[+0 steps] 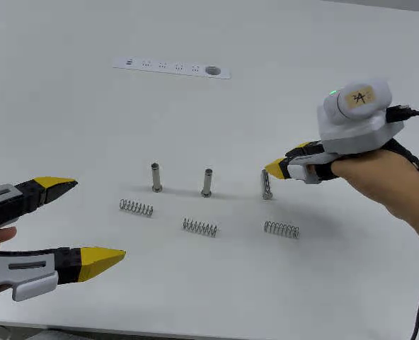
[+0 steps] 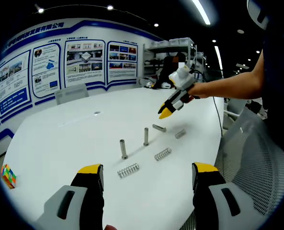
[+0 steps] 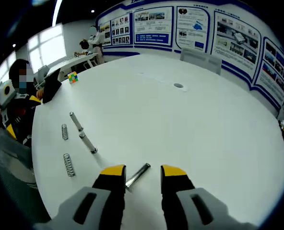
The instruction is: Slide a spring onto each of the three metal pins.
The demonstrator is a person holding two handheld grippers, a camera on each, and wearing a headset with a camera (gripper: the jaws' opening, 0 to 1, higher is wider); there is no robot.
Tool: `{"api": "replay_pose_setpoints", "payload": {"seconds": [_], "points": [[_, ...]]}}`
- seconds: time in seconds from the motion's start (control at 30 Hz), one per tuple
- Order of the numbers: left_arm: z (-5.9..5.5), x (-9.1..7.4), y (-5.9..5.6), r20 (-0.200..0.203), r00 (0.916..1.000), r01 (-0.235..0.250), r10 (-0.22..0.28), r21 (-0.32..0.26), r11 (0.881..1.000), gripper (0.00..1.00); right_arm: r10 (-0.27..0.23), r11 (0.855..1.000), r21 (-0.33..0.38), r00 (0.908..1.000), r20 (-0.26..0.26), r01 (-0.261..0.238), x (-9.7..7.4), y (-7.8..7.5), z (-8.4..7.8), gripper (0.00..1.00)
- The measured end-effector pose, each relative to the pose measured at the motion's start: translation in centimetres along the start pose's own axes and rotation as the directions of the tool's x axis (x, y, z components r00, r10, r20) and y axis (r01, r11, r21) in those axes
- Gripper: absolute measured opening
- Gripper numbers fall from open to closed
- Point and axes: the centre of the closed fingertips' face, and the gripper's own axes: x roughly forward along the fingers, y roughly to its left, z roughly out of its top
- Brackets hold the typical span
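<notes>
The right gripper (image 3: 143, 168), jaws apart, straddles the rightmost short metal pin (image 3: 136, 176), which looks tipped over on the white table (image 1: 209, 283). Best to close squarely on its shaft and stand it upright before fetching the coiled steel spring (image 1: 281, 229) lying nearby. The left gripper (image 1: 89, 221) hangs open.

text: none legible | wall posters (image 2: 84, 57) — print too small
</notes>
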Motion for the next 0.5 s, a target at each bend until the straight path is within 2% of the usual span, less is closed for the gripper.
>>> {"api": "replay_pose_setpoints", "payload": {"seconds": [0.13, 0.23, 0.33, 0.5], "points": [[0.0, 0.0, 0.0, -0.004, 1.0000, 0.000, 0.000, 0.001, 1.000, 0.77, -0.004, 0.999, 0.039, 0.9994, -0.035, 0.006, 1.1, 0.1, -0.5, 0.27], [-0.1, 0.1, 0.0, -0.004, 1.0000, 0.000, 0.000, -0.001, 1.000, 0.76, -0.031, 0.999, 0.033, 0.9974, -0.065, 0.033, 1.7, 0.0, -0.7, 0.25], [-0.1, 0.2, 0.1, -0.003, 1.0000, 0.000, 0.000, -0.002, 1.000, 0.76, -0.037, 0.996, 0.072, 0.9953, -0.090, 0.044, 2.1, 0.0, -0.9, 0.22], [-0.2, 0.3, 0.0, -0.004, 1.0000, 0.004, -0.004, -0.004, 1.000, 0.76, -0.058, 0.993, 0.098, 0.9906, -0.124, 0.070, 2.9, 0.0, -1.2, 0.19]]}}
